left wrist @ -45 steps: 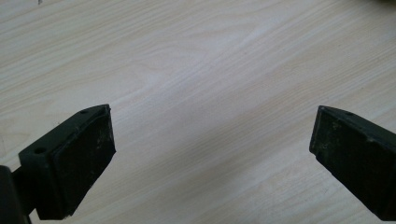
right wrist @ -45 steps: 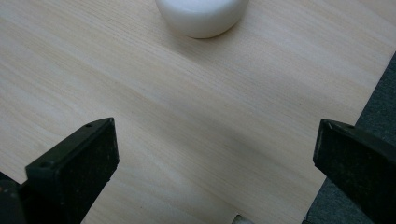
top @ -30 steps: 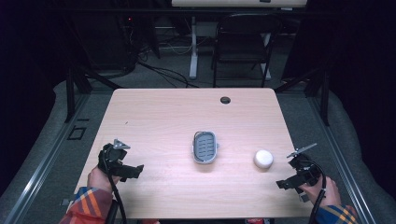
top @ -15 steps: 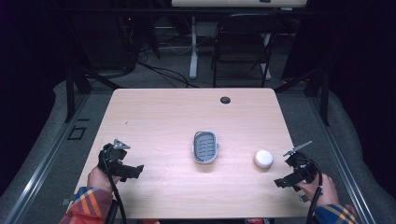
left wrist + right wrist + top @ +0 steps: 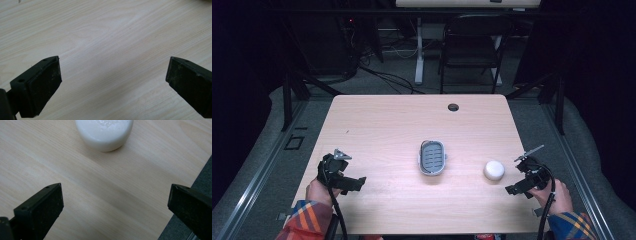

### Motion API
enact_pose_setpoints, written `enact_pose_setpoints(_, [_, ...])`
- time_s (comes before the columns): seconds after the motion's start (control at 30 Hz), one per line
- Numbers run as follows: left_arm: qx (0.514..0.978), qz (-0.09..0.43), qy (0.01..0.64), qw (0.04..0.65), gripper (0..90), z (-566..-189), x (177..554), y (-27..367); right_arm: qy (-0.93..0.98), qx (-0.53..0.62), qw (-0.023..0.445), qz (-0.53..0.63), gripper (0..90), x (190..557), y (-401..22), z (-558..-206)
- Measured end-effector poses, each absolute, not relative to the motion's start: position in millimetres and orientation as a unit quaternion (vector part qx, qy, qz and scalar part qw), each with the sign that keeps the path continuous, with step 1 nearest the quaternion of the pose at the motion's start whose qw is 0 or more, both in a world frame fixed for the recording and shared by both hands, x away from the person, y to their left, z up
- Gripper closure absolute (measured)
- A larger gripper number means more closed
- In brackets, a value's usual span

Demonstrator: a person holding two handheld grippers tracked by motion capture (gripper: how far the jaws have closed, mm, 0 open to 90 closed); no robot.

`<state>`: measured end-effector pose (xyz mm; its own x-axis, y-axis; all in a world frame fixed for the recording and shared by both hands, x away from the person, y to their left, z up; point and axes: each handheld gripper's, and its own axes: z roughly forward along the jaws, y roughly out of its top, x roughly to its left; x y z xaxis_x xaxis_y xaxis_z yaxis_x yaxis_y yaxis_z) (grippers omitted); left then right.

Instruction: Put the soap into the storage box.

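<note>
Soap (image 5: 494, 170), a white rounded bar, lies flat on the wooden table (image 5: 382, 125), to the right of the grey soap dish (image 5: 432, 157) and clear of it, with bare wood between the two. The soap dish serves as the landmark here: it sits near the middle of the table, long axis running away from the person, slotted floor facing up and nothing in it. That orientation leaves it ready to receive the bar from above.

Right gripper (image 5: 518, 186) stands to the right of the dish, beyond the soap and slightly nearer the person, close to the table's right edge. Its jaws are spread wide with nothing between them. In the right gripper view the soap (image 5: 104, 133) lies ahead of the jaws and to the left of their centre line, so the gripper appears aimed roughly at the bar but not yet squared to it. Judgement: the wide opening suits the bar's breadth, and an approach for a grasp is the step in hand.

Left gripper (image 5: 349, 182) rests well to the left of the dish, near the table's front left part. Its jaws are likewise wide apart and hold nothing; the left gripper view shows bare wood (image 5: 112, 50) between them. It seems parked out of the way.
</note>
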<state>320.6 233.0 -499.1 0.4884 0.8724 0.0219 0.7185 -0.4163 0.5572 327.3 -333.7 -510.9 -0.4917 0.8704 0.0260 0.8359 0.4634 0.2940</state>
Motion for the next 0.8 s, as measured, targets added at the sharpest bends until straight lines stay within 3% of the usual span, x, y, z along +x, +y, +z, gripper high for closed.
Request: enact_pose_setpoints(0.8, [0.829, 0.154, 0.479, 0.244, 0.0, -500, 321, 232, 0.863, 0.488, 0.058, 0.119, 0.0, 358, -326, -504])
